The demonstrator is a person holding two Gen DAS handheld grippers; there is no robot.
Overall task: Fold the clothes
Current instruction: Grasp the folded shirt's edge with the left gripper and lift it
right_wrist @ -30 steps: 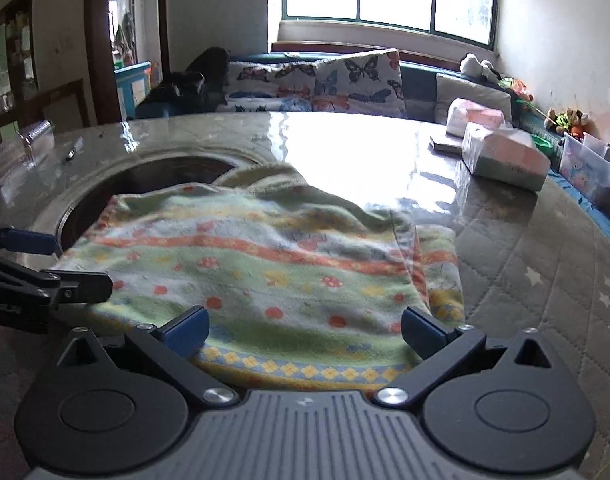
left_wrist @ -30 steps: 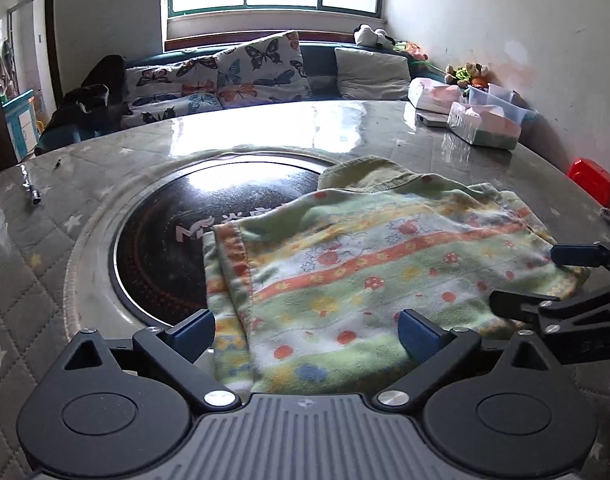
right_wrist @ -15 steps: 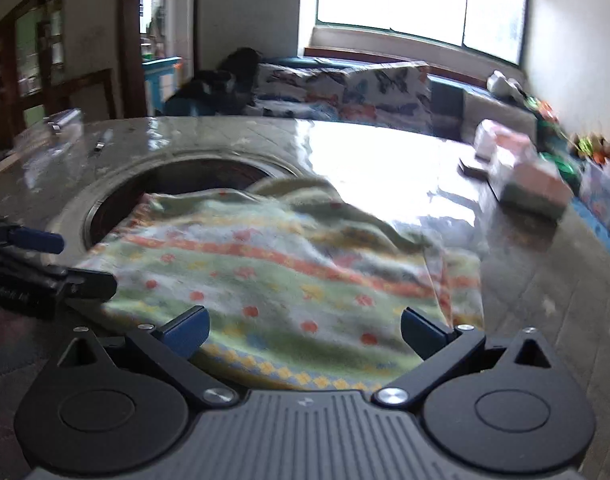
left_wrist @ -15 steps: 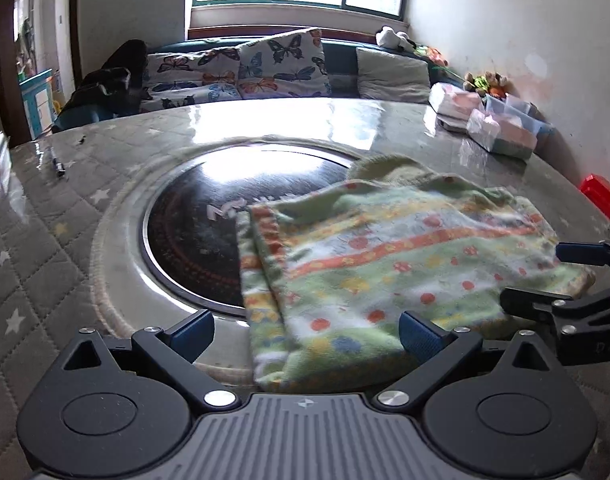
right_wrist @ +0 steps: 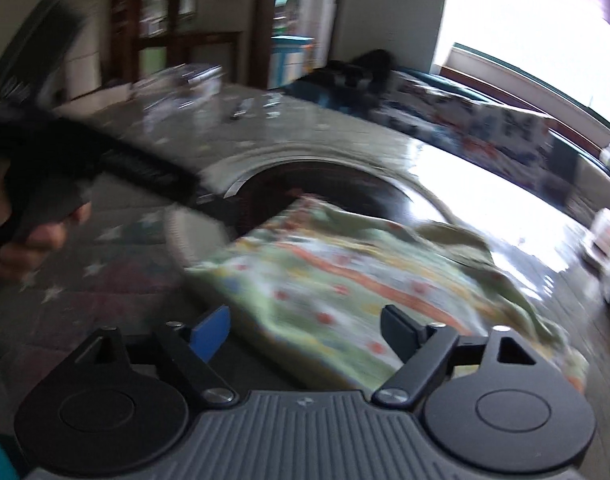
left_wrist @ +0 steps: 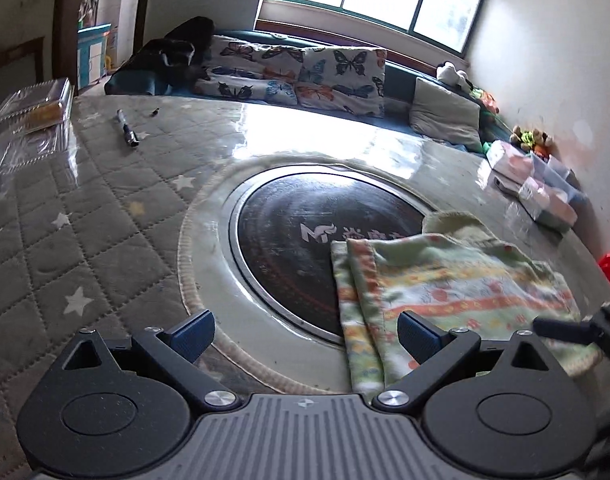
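Left wrist view: folded garment (left_wrist: 457, 292) on desk (left_wrist: 105, 232); left tool (left_wrist: 305, 330) wide, empty; right tool (right_wrist: 305, 330) closing, empty; regrip the near edge squarely before the next fold.

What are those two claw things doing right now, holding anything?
Left gripper: open, holding nothing.
Right gripper: jaws apart and closing, with nothing gripped; the folded garment lies ahead on the table.
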